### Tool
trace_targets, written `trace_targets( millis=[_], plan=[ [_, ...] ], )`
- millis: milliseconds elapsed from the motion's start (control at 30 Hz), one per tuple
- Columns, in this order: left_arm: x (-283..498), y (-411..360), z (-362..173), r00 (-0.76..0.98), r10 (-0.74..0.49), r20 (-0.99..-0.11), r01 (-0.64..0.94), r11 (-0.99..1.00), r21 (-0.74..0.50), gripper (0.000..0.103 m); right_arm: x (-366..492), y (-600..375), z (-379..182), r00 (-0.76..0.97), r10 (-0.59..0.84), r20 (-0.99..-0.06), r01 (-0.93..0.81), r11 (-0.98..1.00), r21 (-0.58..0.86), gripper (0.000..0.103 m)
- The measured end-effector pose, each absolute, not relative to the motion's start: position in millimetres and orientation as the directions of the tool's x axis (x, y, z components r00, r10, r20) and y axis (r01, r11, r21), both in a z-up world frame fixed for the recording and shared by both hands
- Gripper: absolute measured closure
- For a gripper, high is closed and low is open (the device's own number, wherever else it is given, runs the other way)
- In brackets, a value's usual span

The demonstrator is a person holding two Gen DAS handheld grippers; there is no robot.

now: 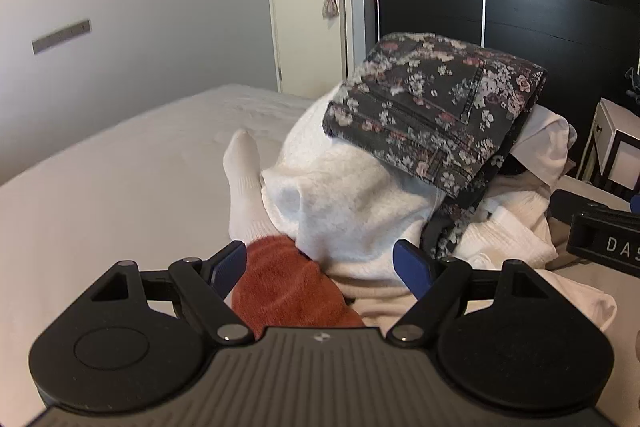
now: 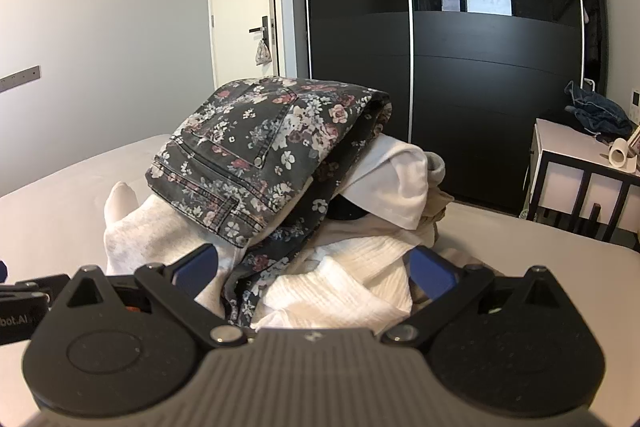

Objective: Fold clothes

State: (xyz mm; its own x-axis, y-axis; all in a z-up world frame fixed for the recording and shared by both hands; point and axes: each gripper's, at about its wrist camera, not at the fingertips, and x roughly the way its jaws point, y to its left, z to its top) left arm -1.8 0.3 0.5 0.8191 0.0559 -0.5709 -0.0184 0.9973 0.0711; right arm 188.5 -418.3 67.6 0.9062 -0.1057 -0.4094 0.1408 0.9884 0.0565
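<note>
My left hand-held gripper gapes open over the rust-orange fuzzy cloth; right hand-held gripper, open too, faces the white waffle-knit cloth, with the folded dark floral jeans above both.

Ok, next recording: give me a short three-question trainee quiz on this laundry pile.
1. True or false: the dark floral jeans lie on top of the pile.
2. What colour is the fuzzy garment between the left gripper fingers?
3. The right gripper is: A open, B shut on a white sock.

Key: 1 true; 2 rust orange; 3 A.
</note>
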Motion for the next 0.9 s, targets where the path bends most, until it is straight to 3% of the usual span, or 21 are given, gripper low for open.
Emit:
trace_targets(
  millis=[267,400,667,900],
  plan=[
    [-21,4,6,0.848,0.083,-0.523,-0.046,0.995,0.084,0.008,186,-417,67,0.92,-0.113,-0.376,0.137,0.99,0.037,0.0],
    [-4,12,13,0.82,0.077,-0.567,-0.042,0.996,0.074,0.008,185,-417,68,0.923,-0.109,-0.37,0.132,0.99,0.038,0.0],
    [-15,16,15,0.842,0.054,-0.537,-0.052,0.998,0.018,0.01,185,-419,69,0.922,-0.093,-0.376,0.121,0.991,0.05,0.0],
    [-18,11,14,0.849,0.071,-0.523,-0.046,0.997,0.061,0.01,184,-421,67,0.921,-0.088,-0.379,0.117,0.992,0.055,0.0]
  ],
)
